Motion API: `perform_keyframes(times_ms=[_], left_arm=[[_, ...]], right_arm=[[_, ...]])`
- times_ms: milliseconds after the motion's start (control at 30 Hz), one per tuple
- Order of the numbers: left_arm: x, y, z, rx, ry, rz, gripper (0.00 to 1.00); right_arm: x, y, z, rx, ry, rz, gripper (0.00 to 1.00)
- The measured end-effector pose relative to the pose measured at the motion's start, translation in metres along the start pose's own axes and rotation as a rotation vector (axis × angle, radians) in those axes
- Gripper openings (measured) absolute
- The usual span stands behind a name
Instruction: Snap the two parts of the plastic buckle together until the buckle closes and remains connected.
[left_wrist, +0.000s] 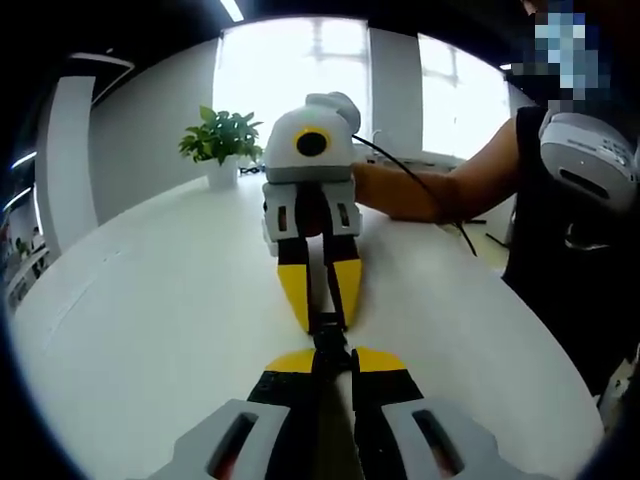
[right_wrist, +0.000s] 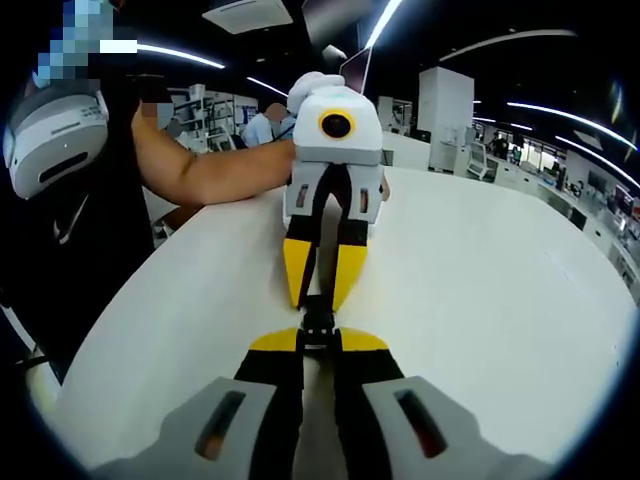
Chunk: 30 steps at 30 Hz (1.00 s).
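Observation:
A small black plastic buckle (left_wrist: 329, 336) hangs just above the white table (left_wrist: 150, 320), between two grippers that face each other tip to tip. In the left gripper view, my left gripper (left_wrist: 335, 360) rises from the bottom, shut on the near end of the buckle. My right gripper (left_wrist: 324, 318) reaches in from the far side, shut on the other end. In the right gripper view, my right gripper (right_wrist: 318, 343) holds the buckle (right_wrist: 317, 322) from below and the left gripper (right_wrist: 318, 298) from above. The two parts touch. I cannot tell whether they are latched.
A potted plant (left_wrist: 222, 140) stands at the table's far edge before bright windows. A person in black (left_wrist: 560, 230) stands at the table's right edge, a forearm (left_wrist: 430, 190) over the table and a black cable (left_wrist: 420, 185) trailing. Office desks (right_wrist: 520, 165) lie beyond the table.

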<state>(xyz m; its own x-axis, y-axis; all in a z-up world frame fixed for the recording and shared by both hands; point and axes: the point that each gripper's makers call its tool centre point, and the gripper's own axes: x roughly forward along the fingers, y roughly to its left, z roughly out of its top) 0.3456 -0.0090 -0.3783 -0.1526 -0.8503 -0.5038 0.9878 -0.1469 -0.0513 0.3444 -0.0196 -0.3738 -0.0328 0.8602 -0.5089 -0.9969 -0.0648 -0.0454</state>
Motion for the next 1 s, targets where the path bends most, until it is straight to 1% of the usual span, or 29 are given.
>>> perform_keyframes(times_ms=[267, 300, 333, 533, 633, 1000], left_arm=[[0.0015, -0.003, 0.0011, 0.007, 0.0, -0.016, 0.08], [0.0041, -0.0015, 0.0038, 0.011, -0.007, -0.013, 0.08], [0.0035, -0.0027, 0.0044, 0.005, -0.001, -0.019, 0.08], [0.0061, -0.0049, 0.0016, 0.009, -0.002, -0.011, 0.09], [0.0051, -0.0011, 0.0016, 0.003, -0.004, -0.005, 0.09], [0.0063, -0.0048, 0.0021, -0.009, -0.006, -0.001, 0.1]], right_arm=[[0.0031, 0.0036, 0.0018, -0.007, -0.004, 0.019, 0.08], [0.0059, 0.0052, 0.0072, 0.001, -0.037, 0.023, 0.08], [0.0045, 0.0031, 0.006, -0.009, -0.008, 0.021, 0.08], [0.0069, 0.0008, 0.008, 0.012, -0.012, 0.019, 0.08], [0.0062, -0.0002, 0.008, 0.023, -0.016, 0.015, 0.08], [0.0025, 0.0016, 0.004, 0.028, -0.018, 0.013, 0.08]])
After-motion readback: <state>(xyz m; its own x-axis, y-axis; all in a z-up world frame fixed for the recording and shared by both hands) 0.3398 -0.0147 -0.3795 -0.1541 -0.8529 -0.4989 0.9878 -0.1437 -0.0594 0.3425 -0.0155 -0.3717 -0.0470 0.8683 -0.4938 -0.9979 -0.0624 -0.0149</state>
